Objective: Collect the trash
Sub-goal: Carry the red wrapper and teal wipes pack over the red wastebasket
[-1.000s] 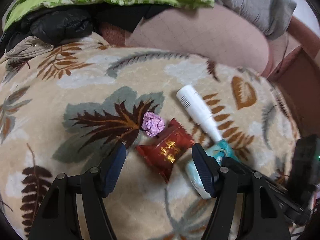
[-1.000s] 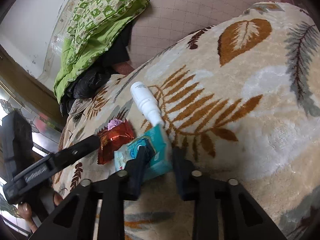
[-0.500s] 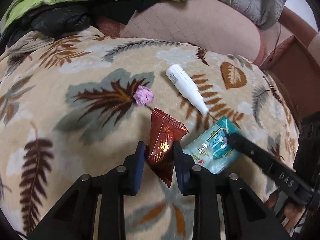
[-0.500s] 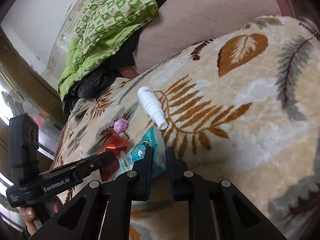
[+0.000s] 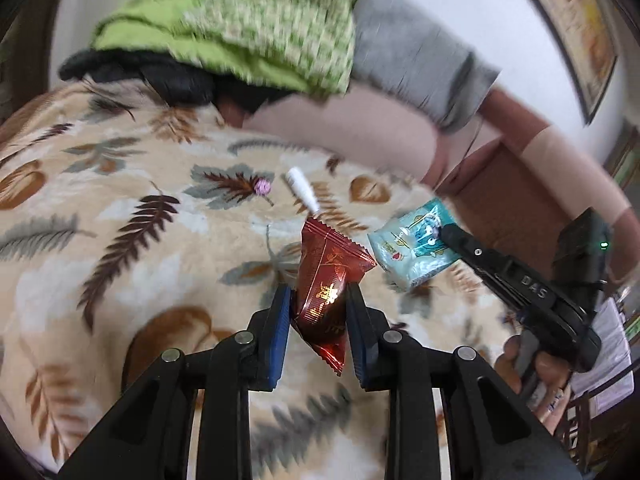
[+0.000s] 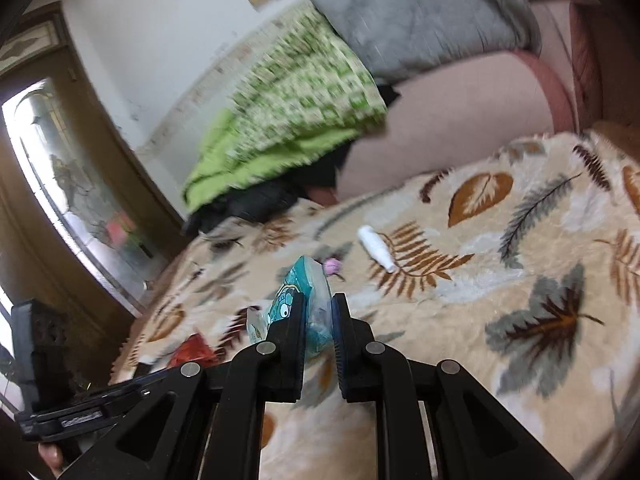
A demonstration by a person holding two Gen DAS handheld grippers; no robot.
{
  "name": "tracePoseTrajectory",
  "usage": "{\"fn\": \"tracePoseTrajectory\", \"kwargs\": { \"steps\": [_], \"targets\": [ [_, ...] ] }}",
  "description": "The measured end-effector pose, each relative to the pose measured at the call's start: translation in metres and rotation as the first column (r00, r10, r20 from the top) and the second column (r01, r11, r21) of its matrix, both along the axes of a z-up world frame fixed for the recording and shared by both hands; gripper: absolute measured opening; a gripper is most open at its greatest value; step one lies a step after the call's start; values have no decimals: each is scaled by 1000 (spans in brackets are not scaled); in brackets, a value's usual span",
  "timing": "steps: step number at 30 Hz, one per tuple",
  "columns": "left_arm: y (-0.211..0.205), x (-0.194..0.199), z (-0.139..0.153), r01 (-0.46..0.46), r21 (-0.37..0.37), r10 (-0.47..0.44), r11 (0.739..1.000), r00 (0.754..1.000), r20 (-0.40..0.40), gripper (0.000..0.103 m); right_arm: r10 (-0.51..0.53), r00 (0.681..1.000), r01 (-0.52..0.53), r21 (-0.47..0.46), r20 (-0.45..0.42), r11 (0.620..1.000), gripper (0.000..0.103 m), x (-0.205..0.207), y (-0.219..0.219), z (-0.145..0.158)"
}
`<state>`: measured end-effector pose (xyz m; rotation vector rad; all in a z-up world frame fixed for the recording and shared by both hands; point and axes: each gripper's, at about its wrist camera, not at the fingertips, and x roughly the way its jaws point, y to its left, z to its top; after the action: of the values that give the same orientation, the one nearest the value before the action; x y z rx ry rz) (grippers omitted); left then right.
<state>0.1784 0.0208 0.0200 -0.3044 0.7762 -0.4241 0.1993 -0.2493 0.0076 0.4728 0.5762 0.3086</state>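
Note:
My left gripper is shut on a red snack wrapper and holds it lifted above the leaf-patterned blanket. My right gripper is shut on a teal snack packet, also lifted; it shows in the left wrist view too. A white tube and a small pink crumpled ball lie on the blanket farther back. The red wrapper shows low left in the right wrist view.
A green quilt, a grey blanket and dark clothing are piled at the back over a pink sofa cushion. A door with glass stands at the left in the right wrist view.
Both grippers have lifted and pulled back from the blanket with their wrappers held. The tube and pink ball stay on the blanket, now farther away.

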Motion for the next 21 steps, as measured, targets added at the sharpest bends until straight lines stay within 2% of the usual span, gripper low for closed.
{"fn": "tracePoseTrajectory", "kwargs": {
  "steps": [2,5,10,15,18,21],
  "targets": [
    [10,-37,-1,-39,-24,40,999,999,23,26,-12,999,13,-8,33,1000,13,-29,4,11],
    [21,-80,-10,-57,-62,57,996,998,1,26,-38,996,38,-2,78,999,13,-78,7,20],
    [29,-142,-16,-52,-71,54,996,998,23,26,-73,992,72,14,101,997,13,-156,6,14],
    [29,-191,-13,-21,-71,25,997,998,61,26,-77,990,75,21,115,997,13,-209,8,13],
    [30,-214,-9,2,-73,3,997,998,63,26,-75,986,81,-32,150,996,13,-241,17,21],
    [33,-229,-3,13,-91,-7,996,998,65,26,-63,984,72,-48,168,996,13,-265,22,26]
  ]
}}
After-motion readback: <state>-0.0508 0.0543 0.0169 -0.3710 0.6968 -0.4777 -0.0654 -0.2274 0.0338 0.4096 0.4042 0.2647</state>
